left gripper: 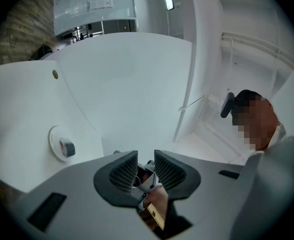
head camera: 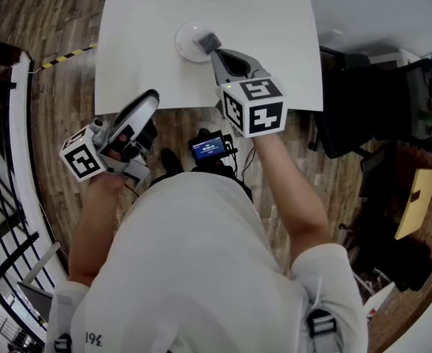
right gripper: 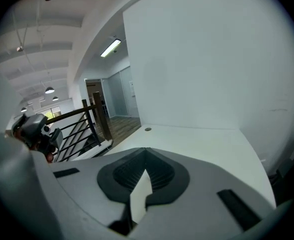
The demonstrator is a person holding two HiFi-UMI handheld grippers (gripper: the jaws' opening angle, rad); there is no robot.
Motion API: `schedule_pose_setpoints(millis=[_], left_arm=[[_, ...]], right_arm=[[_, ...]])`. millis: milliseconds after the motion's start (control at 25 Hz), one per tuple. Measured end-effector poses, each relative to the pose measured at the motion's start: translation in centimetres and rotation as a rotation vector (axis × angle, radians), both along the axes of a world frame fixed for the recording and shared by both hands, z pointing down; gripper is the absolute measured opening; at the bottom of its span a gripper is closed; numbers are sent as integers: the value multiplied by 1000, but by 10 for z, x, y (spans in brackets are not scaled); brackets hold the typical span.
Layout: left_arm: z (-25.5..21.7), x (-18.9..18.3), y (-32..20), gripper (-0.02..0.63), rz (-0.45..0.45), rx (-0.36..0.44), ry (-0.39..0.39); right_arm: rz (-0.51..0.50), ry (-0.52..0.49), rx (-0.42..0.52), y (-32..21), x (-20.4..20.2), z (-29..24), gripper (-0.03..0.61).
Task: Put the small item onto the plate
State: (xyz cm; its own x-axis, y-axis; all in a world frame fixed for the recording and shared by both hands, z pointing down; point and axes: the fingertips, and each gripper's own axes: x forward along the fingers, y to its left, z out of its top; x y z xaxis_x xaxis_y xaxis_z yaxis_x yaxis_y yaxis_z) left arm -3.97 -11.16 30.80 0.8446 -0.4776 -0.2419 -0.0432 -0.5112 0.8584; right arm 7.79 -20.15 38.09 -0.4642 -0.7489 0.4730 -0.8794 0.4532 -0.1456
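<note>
- Small dark item (head camera: 207, 42) already lies on the white plate (head camera: 185, 40). Judged from this, the placing is done and the step in hand is drawing the right gripper (right gripper: 146, 156) clear.
- Doing it well: take the gripper up and back along its own line, away from the plate. No sideways sweep, since the plate is light-looking and the item sits loose on it. A brush from the tips could push either across the worktop (head camera: 275, 20).
- Right gripper: jaws clenched together, pads meeting, nothing between them. In the head view the plate and item sit just beyond its tips. Whether the tips touch the item cannot be told there. Its own view looks over bare worktop with no plate in sight.
- Left gripper (left gripper: 146, 159): jaws a narrow gap apart, released, gripping nothing. Only the person's hand and a small device show behind the gap.
- From the left gripper, plate and item lie ahead and off to its left, well apart, and it plays no part in the step.
</note>
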Motion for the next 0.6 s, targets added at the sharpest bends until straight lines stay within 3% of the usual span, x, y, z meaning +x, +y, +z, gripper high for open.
schedule_pose_setpoints(millis=[440,600], left_arm=[[-33,-12,25,104,11,45,41],[-39,-16,35,104,10,51,49]], right_arm=[[-2,-104,65,44,0,-57,2],[11,-239,29,59,0,-70,2]])
